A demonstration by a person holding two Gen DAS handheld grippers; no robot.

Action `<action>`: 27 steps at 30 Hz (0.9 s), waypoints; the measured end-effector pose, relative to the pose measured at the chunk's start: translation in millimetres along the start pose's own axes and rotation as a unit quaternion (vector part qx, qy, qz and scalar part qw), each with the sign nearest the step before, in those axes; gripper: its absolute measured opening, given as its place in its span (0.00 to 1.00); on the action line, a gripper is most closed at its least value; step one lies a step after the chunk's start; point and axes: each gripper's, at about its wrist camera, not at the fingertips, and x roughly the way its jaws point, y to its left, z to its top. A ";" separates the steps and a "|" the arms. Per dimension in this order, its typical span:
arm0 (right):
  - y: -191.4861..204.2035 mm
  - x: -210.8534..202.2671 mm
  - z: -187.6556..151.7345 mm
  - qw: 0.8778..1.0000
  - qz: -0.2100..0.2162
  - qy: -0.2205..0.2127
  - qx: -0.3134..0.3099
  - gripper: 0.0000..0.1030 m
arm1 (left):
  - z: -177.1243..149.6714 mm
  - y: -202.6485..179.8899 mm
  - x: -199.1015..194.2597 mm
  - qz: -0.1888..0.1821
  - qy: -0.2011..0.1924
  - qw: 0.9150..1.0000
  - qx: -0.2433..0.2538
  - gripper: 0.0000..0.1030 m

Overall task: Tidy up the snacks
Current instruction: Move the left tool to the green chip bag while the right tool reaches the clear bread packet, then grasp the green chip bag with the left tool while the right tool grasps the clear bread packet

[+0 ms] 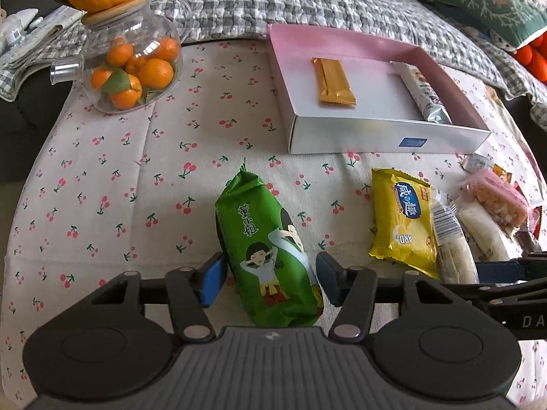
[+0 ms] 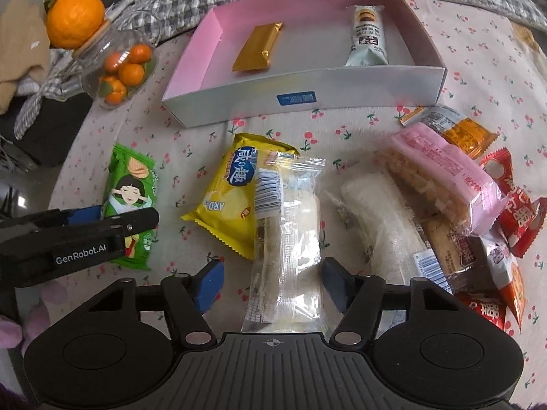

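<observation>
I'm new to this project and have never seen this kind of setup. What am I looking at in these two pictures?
A person holds two handheld tools, each with a camera looking along its two blue-padded fingers. The left gripper straddles a green snack packet; whether its pads touch is unclear. The right gripper straddles a clear-wrapped white snack bar, its pads not pressing yet. On the cherry-print tablecloth sits a pink-lined white cardboard box holding a gold wrapper and a pale packet.

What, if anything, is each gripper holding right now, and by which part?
The right gripper holds nothing: open around the clear packet at its near half. The left gripper brackets the green packet at mid-length; grip cannot be told.
</observation>
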 end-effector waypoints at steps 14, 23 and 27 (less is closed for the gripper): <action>0.0 -1.1 0.6 0.999 -0.025 -0.006 -0.025 0.34 | 2.4 0.7 0.6 0.006 0.003 1.000 -0.008 0.41; 1.6 -10.6 1.5 0.999 -0.027 -0.015 -0.034 0.32 | 1.5 2.6 -2.1 -0.002 0.000 1.000 -0.015 0.39; -1.1 -20.1 4.8 0.999 -0.021 -0.027 -0.029 0.32 | 3.6 4.1 -8.2 -0.006 -0.012 1.000 -0.021 0.39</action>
